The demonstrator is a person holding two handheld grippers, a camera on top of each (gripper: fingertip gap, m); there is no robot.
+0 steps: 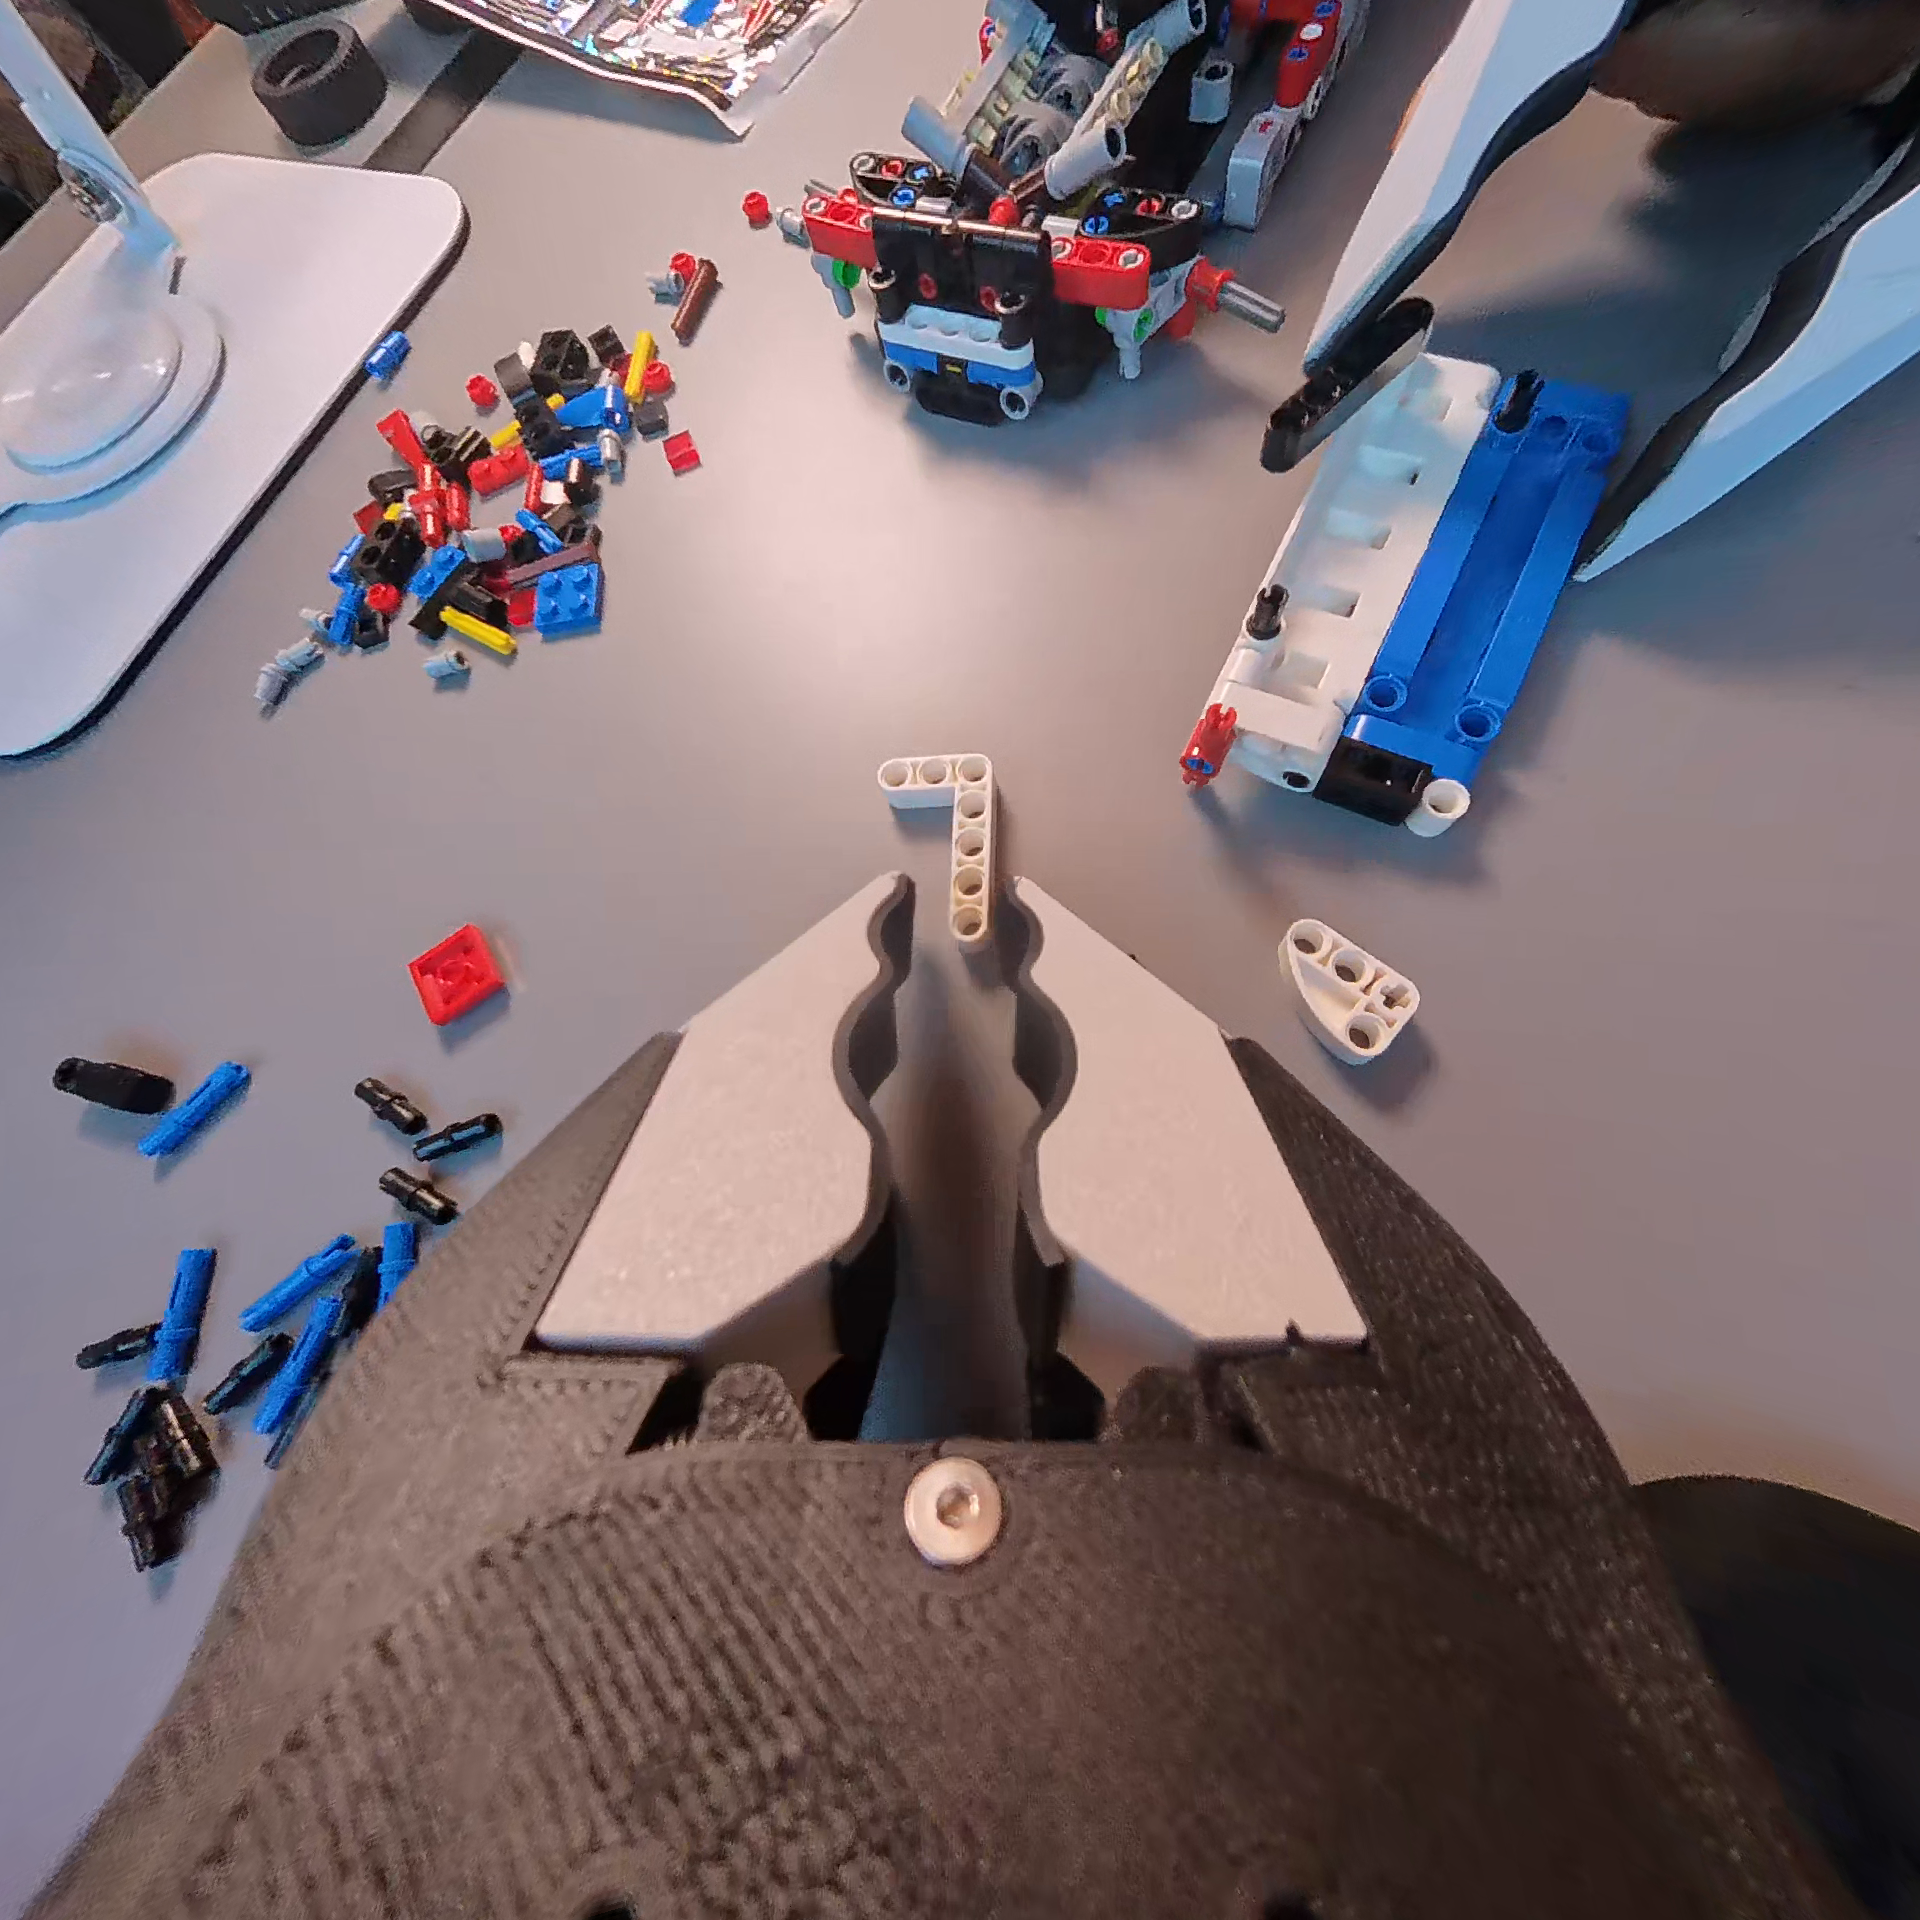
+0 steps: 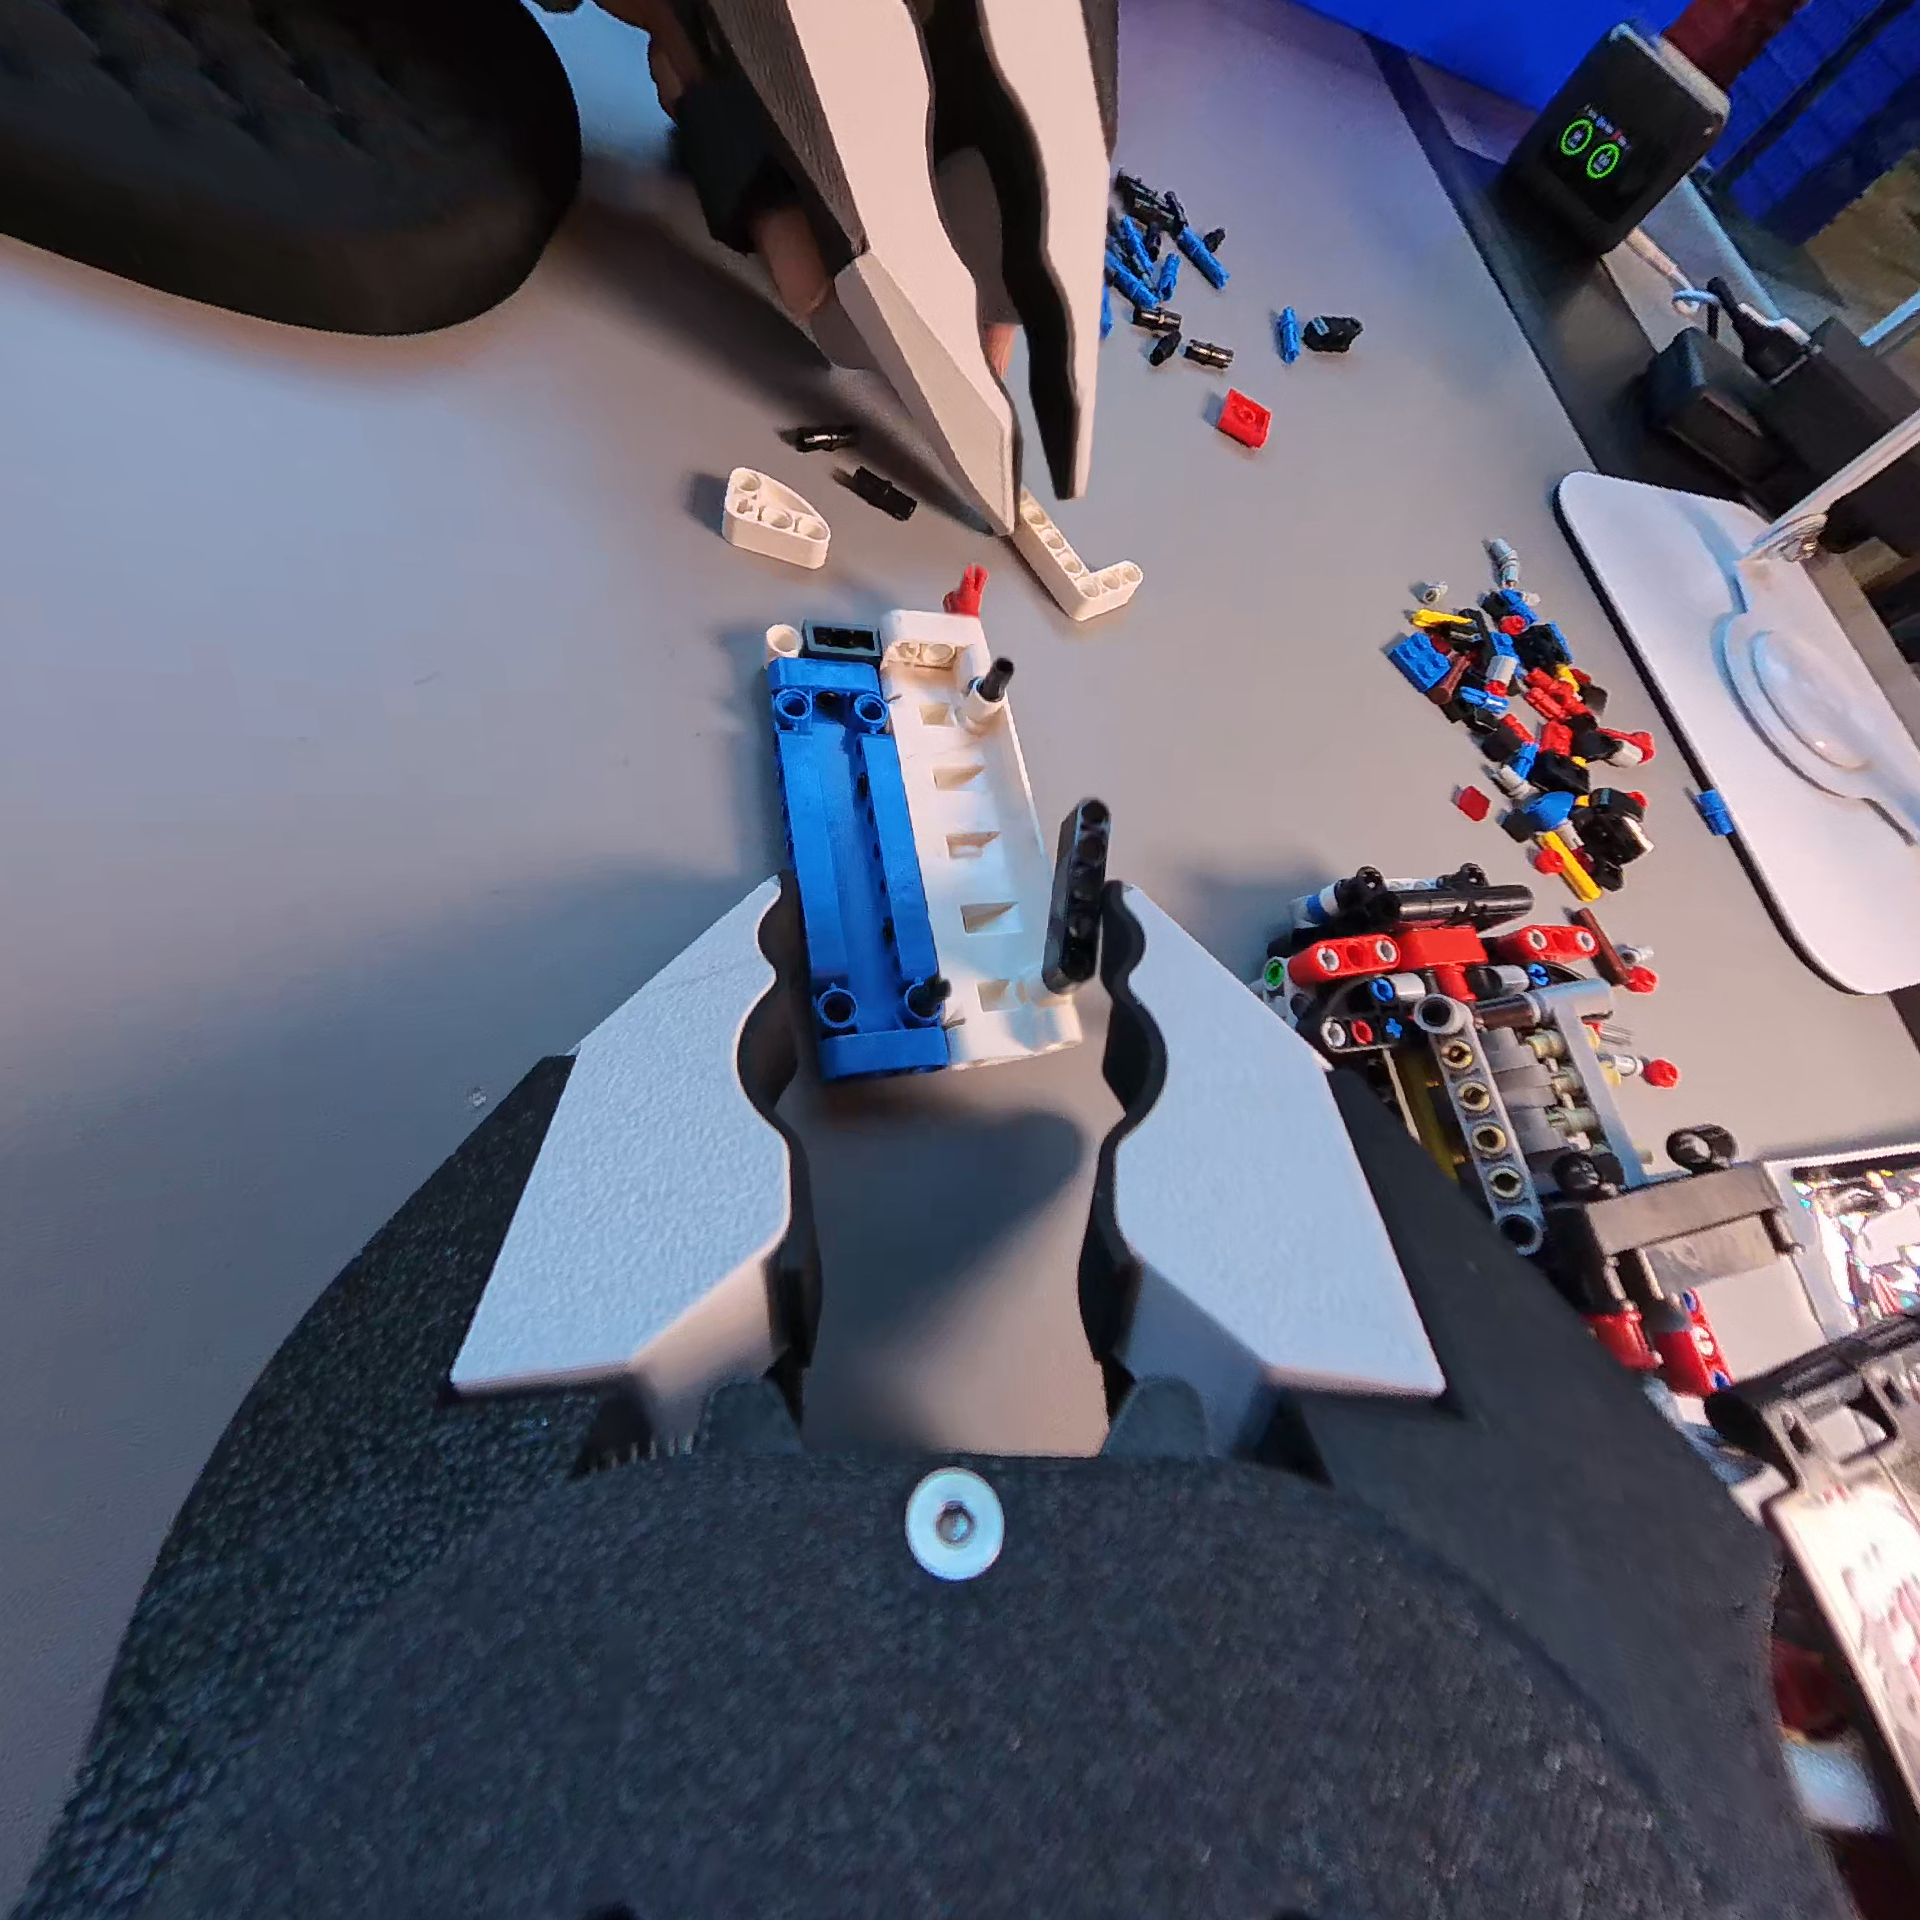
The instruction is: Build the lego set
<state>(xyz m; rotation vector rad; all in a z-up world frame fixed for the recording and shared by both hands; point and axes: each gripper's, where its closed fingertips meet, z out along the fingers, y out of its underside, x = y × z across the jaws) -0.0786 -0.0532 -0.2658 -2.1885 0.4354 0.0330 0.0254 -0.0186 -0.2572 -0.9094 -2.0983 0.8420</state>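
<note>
My left gripper (image 1: 961,883) is low over the grey table, open by a narrow gap. Its fingertips straddle the end of a white L-shaped beam (image 1: 971,821) lying flat. It also shows from the far side in the right wrist view (image 2: 1039,504), over the same beam (image 2: 1081,582). My right gripper (image 2: 945,904) is wide open around a blue and white panel assembly (image 2: 852,862). A black beam (image 2: 1081,894) stands on the assembly's white side, against my right finger. In the left wrist view, the right gripper (image 1: 1449,468) brackets the assembly (image 1: 1455,582) and the black beam (image 1: 1340,390).
A part-built red, black and grey vehicle (image 1: 987,270) sits behind. A pile of small parts (image 1: 499,499) lies at the left by a white stand base (image 1: 260,312). Blue and black pins (image 1: 208,1330), a red plate (image 1: 457,971) and a white triangular piece (image 1: 1351,987) lie near.
</note>
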